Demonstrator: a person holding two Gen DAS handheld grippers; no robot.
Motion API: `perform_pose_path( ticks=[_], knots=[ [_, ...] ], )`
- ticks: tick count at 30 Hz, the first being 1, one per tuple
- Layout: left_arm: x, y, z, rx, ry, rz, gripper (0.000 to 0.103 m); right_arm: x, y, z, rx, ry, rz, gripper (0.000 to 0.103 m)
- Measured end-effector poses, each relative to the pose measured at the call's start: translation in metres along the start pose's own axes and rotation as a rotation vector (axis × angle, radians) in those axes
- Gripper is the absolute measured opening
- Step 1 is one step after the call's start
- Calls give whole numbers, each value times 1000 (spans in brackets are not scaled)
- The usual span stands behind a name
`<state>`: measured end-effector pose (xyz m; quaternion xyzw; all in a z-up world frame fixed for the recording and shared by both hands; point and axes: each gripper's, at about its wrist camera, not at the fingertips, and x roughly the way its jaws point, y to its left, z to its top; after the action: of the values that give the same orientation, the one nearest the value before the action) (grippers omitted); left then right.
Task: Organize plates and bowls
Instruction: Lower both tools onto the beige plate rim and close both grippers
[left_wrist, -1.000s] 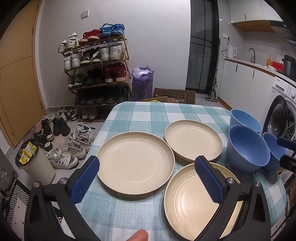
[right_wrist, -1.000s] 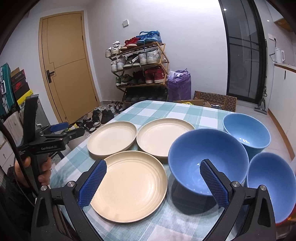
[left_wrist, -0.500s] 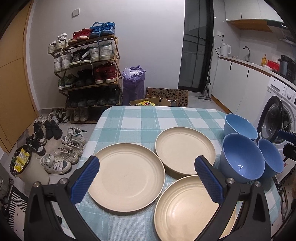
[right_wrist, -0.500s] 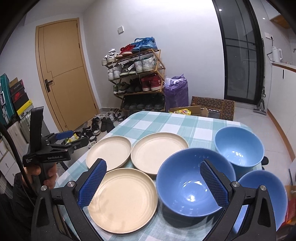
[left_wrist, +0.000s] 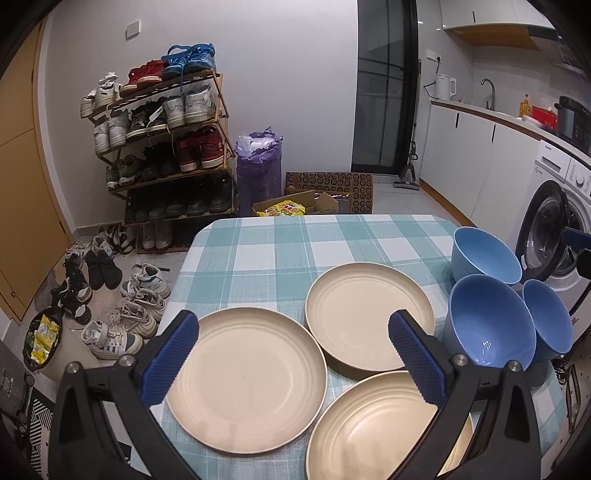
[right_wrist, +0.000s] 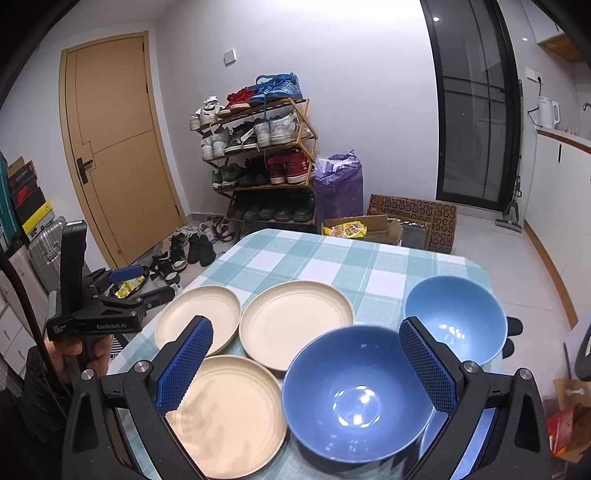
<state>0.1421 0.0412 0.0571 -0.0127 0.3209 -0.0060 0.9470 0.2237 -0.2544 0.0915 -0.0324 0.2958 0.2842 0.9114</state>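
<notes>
Both grippers now sit higher and farther back than before; left gripper and right gripper gape empty. Three cream plates cluster at the tabletop's near edge, three blue bowls along its right edge.

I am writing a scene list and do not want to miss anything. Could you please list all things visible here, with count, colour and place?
plates: 3, cream, on the table side toward the door.
bowls: 3, blue, on the table side toward the washing machine.
tablecloth: 1, teal and white check, over the table.
shoe rack: 1, wooden, full of shoes, by the far wall.
loose shoes: several, on the floor by the rack.
bag: 1, purple, beside the rack.
cardboard boxes: a few, brown, behind the table.
door: 1, yellow-brown, shut.
washing machine: 1, white.
kettle: 1, white, on the counter.
left claw: open, above the plates.
right claw: open, above the bowls.
hand: 1, holding the left claw's handle.
</notes>
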Motion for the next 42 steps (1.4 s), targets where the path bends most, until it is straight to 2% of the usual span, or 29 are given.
perform_pose_path(
  ticks=[13, 24, 42],
  knots=[
    [29, -5, 14, 28, 45, -3, 103, 33, -16, 22, 11, 71, 5, 103],
    [48, -5, 30, 38, 62, -11, 103, 53, -31, 51, 39, 70, -7, 103],
    [97, -12, 28, 70, 149, -29, 103, 125, -41, 53, 30, 216, 39, 103]
  ],
)
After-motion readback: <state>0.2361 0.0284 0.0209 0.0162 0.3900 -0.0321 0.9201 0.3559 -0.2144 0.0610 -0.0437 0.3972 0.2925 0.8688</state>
